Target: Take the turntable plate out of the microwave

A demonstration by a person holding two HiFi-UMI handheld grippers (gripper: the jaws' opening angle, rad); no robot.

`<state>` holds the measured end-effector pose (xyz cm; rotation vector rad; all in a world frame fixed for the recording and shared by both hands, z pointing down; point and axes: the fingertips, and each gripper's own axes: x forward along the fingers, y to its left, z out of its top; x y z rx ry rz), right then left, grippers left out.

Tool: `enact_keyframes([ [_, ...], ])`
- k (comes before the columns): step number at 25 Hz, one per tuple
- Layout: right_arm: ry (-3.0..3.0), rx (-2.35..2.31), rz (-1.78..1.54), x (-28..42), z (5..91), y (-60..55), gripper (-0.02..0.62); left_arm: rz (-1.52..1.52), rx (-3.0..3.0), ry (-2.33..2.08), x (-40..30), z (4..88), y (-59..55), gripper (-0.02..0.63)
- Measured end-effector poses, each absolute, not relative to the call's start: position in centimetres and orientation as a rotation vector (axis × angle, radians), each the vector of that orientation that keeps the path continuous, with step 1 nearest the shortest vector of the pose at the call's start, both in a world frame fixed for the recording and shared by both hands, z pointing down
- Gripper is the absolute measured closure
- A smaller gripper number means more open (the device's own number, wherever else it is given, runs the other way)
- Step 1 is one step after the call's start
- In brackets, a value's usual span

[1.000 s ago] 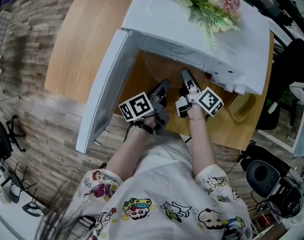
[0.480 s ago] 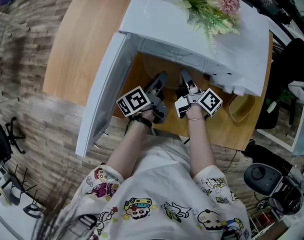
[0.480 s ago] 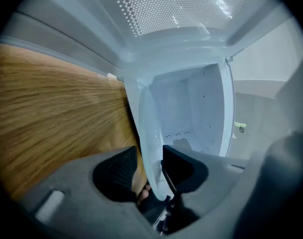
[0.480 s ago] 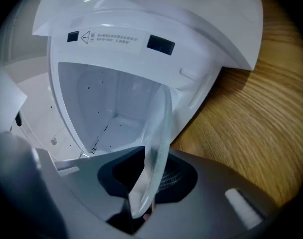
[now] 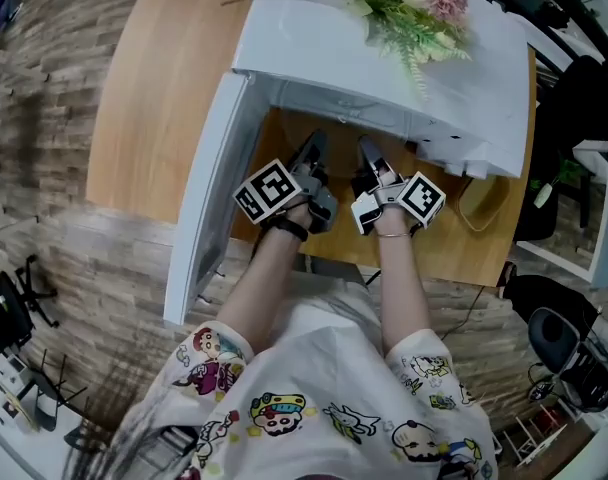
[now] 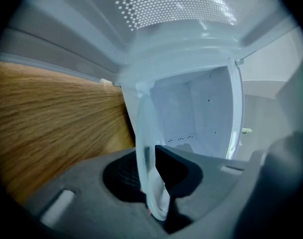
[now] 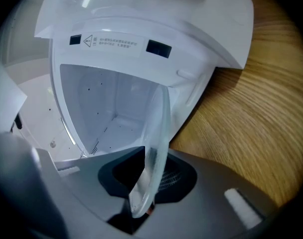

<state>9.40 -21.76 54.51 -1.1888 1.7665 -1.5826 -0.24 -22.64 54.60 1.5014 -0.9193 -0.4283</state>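
The clear glass turntable plate (image 6: 144,143) stands on edge in the left gripper view, in front of the open white microwave (image 5: 384,58). My left gripper (image 6: 154,183) has its jaws on the plate's rim; they have just been closing onto it. The right gripper view shows the plate's other rim (image 7: 159,133) between the jaws of my right gripper (image 7: 146,183), which have also just been closing. In the head view my left gripper (image 5: 312,150) and my right gripper (image 5: 370,154) point side by side into the oven's mouth. There the plate is hard to make out.
The microwave's door (image 5: 209,198) hangs open to the left, beside my left arm. Artificial flowers (image 5: 414,3) lie on the oven's top. The oven stands on a wooden table (image 5: 154,78). Wood-pattern floor and office clutter surround the person.
My left gripper has slid a little further toward the microwave's mouth. The right gripper has kept its place and rolled slightly.
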Motion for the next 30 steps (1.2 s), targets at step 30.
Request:
enact_keyframes([
  [30, 1.772, -1.122, -1.464, 8.8, 48.8, -10.1, 0.517, -0.448, 1.589, -0.835, -0.6, 49.1, -11.3, 0.558],
])
